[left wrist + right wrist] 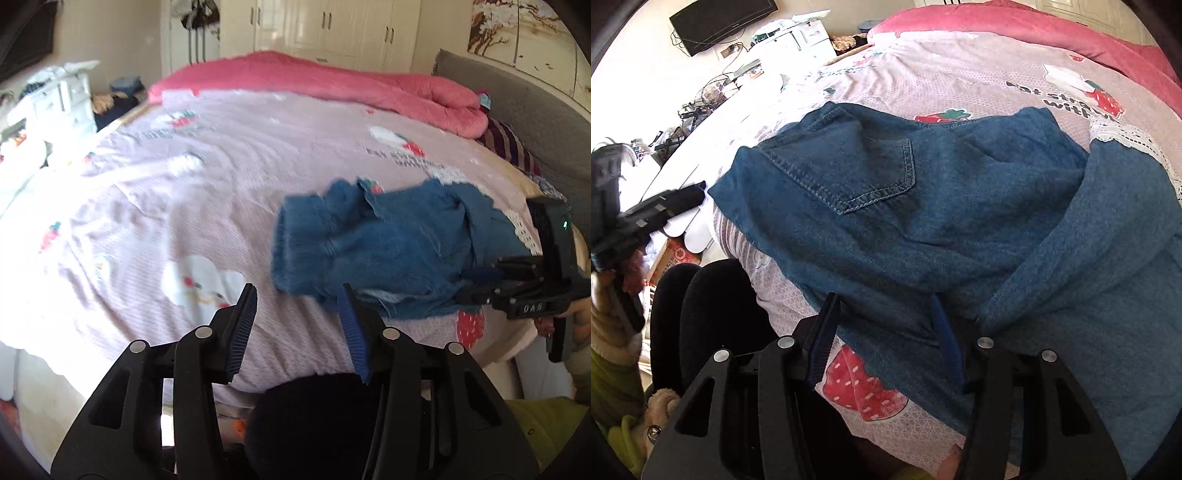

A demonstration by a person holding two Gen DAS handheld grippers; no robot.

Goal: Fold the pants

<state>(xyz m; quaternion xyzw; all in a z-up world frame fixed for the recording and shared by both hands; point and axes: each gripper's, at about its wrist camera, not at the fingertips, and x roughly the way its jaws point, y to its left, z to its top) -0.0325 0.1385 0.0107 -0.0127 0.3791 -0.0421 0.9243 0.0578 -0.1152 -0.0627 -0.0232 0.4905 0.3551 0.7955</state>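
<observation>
Blue denim pants (388, 251) lie bunched on the pink strawberry-print bed sheet (221, 184), near the bed's near right edge. My left gripper (299, 299) is open and empty, just left of the pants' frayed hem. In the right wrist view the pants (886, 192) fill the frame, back pocket (871, 173) up. My right gripper (886, 314) has its jaws spread, with denim lying between and over its right finger (947, 339). It also shows in the left wrist view (480, 284), low at the pants' right end.
A pink quilt (332, 85) is rolled along the far side of the bed. A grey headboard (517, 110) stands at right. A white dresser (55, 103) and clutter are at left. My dark-clad knees (701, 314) are at the bed's near edge.
</observation>
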